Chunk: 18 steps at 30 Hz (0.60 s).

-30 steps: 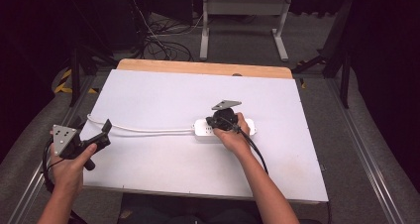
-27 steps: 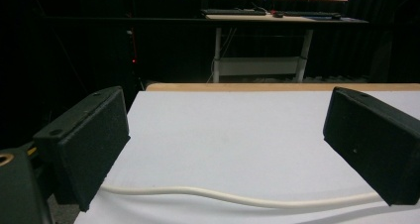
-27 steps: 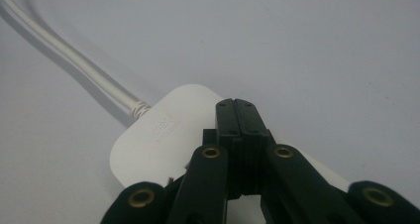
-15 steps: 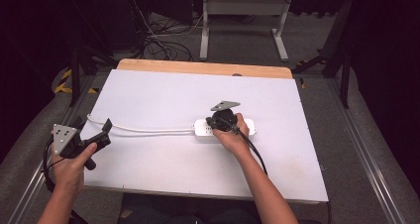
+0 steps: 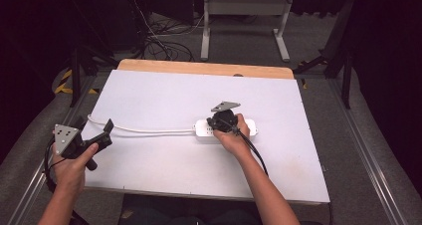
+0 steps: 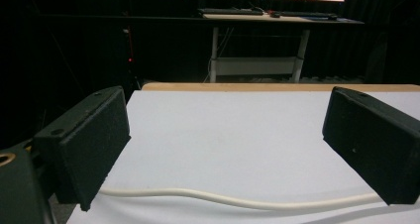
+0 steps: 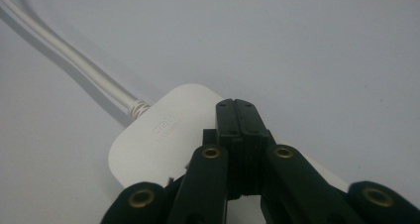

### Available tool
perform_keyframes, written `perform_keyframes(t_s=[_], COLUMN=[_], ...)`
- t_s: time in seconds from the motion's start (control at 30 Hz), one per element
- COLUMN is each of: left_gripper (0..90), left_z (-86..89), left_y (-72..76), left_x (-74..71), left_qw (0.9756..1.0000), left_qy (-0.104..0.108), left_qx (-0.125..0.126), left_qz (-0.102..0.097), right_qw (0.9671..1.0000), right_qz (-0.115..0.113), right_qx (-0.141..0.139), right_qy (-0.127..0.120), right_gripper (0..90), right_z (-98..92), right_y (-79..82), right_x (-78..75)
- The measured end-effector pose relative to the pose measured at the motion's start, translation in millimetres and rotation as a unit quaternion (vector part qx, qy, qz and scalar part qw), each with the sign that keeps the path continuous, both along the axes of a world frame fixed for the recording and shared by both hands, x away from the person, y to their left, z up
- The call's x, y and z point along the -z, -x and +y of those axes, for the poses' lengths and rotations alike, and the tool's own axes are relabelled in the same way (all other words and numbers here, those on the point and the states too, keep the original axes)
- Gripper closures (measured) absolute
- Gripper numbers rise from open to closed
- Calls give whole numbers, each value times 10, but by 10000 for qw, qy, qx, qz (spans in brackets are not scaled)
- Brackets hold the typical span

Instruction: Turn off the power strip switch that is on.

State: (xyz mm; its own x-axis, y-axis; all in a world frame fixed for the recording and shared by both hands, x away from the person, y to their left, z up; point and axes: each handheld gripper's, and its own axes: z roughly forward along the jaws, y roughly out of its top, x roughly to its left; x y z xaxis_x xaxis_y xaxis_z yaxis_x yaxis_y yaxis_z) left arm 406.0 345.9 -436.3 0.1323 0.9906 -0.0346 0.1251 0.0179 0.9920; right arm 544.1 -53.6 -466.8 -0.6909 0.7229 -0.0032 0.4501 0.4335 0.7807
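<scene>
Power strip (image 5: 226, 128) is being pressed beneath the right tool (image 7: 241, 116), jaws closed together; left tool (image 5: 102, 134), spread wide, is being held behind the cord (image 6: 237, 200), nothing gripped yet.

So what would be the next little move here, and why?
Probably the left gripper lowers and closes on the white cable. Its jaws stand wide open on either side of the cable, while the right gripper, jaws shut together, rests over the power strip, seemingly pinning it.
</scene>
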Motion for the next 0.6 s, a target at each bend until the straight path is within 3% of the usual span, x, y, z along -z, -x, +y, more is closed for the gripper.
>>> perform_keyframes(t_s=[0.23,0.3,0.33,0.37,0.4,0.6], left_gripper=[53,53,53,53,53,53], left_z=[-5,-3,-3,-3,-3,-10], left_y=[-25,-29,-30,-31,-33,-50], left_x=[4,2,1,0,1,1], left_qw=[10000,10000,10000,10000,10000,10000], left_qy=[5,6,14,24,27,16], left_qx=[4,8,14,18,25,58], left_qz=[6,10,5,1,0,6], right_qw=[9998,10000,10000,9994,9976,9941], right_qz=[-29,-45,-77,-247,-339,-547], right_qx=[56,38,-12,0,65,113], right_qy=[164,74,-48,-251,-596,-928], right_gripper=[900,900,900,900,900,900], right_z=[32,16,-17,-58,-149,-423], right_y=[17,15,17,30,38,172], right_x=[-24,-45,-88,-130,-236,-423])
